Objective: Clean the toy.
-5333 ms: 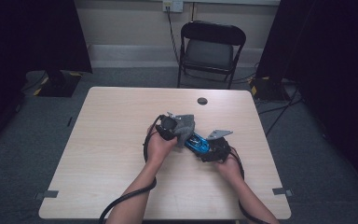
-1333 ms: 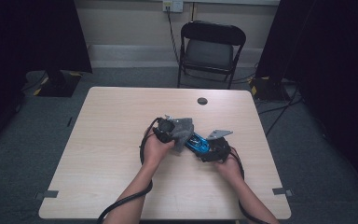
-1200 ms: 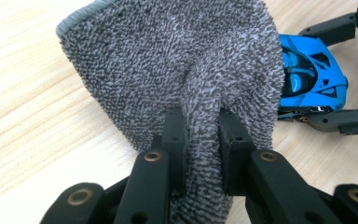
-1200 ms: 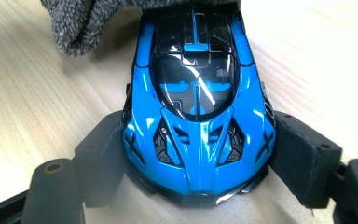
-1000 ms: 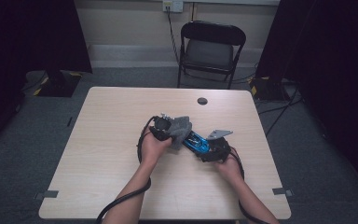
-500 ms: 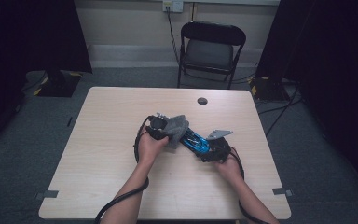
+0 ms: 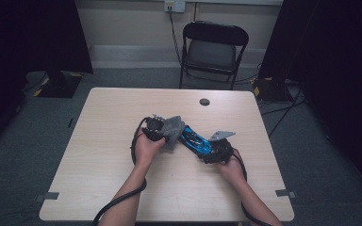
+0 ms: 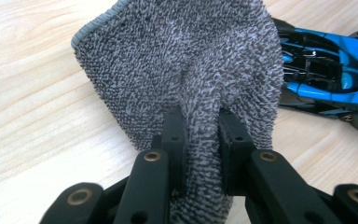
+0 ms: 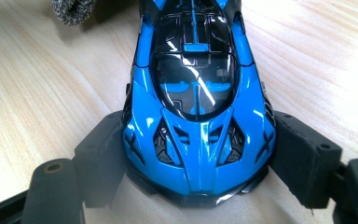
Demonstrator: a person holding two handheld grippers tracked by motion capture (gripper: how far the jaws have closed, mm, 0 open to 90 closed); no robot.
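A blue and black toy car (image 7: pixel 195 139) (image 9: pixel 198 98) (image 8: pixel 324 77) lies on the wooden table (image 7: pixel 103 136). My right gripper (image 7: pixel 206 149) (image 9: pixel 200 165) is shut on the car, its jaws pressing both sides of one end. My left gripper (image 7: pixel 166 133) (image 8: pixel 200 135) is shut on a grey terry cloth (image 7: pixel 172 130) (image 8: pixel 186 70), pinching a fold of it. The cloth hangs over the table just beside the car's other end; a corner of the cloth (image 9: pixel 72 10) lies at the top left of the right gripper view.
A small dark round disc (image 7: pixel 204 101) lies near the table's far edge. A black folding chair (image 7: pixel 213 49) stands behind the table. Cables trail from both grippers toward the near edge.
My left gripper has shifted slightly left with the cloth, off the car's end. The right gripper and the car have stayed put.
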